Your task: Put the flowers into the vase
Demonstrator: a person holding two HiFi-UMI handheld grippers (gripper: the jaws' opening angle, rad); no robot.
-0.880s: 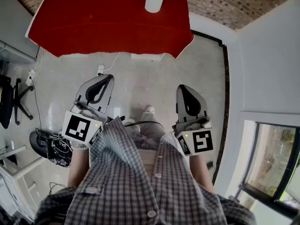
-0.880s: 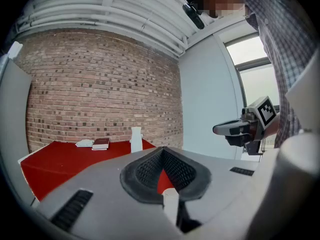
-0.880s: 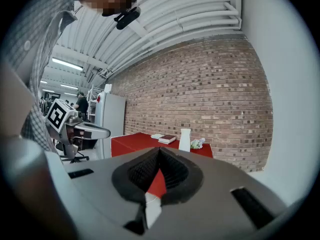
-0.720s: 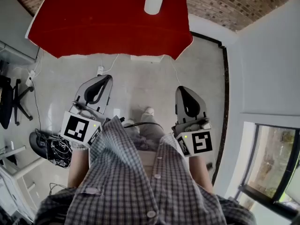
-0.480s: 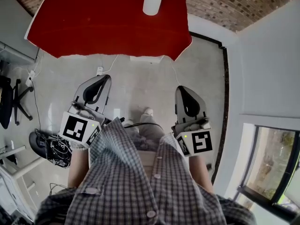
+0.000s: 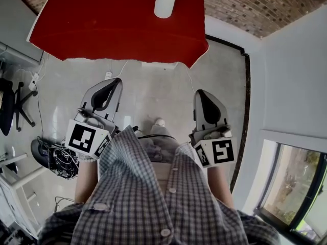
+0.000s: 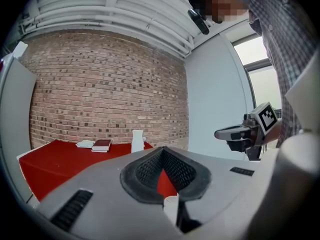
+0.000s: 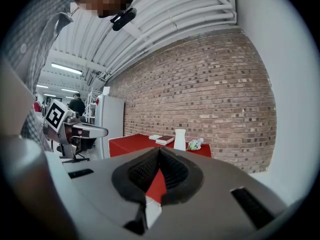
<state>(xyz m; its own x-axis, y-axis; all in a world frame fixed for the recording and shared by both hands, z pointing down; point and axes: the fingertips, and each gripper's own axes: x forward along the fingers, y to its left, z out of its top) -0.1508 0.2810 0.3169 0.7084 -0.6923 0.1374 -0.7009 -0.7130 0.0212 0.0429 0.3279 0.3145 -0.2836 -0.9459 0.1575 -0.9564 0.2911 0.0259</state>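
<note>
We hold our grey left gripper (image 6: 110, 88) and right gripper (image 6: 204, 100) closed and empty, well short of the red-clothed table (image 6: 117, 29). On it, pale flowers (image 8: 195, 144) lie beside the tall white vase (image 6: 164, 1), so nothing is placed yet.

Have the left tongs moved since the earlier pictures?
No. In the head view the left tongs stay shut, at the same spot just below the white floor socket.
</note>
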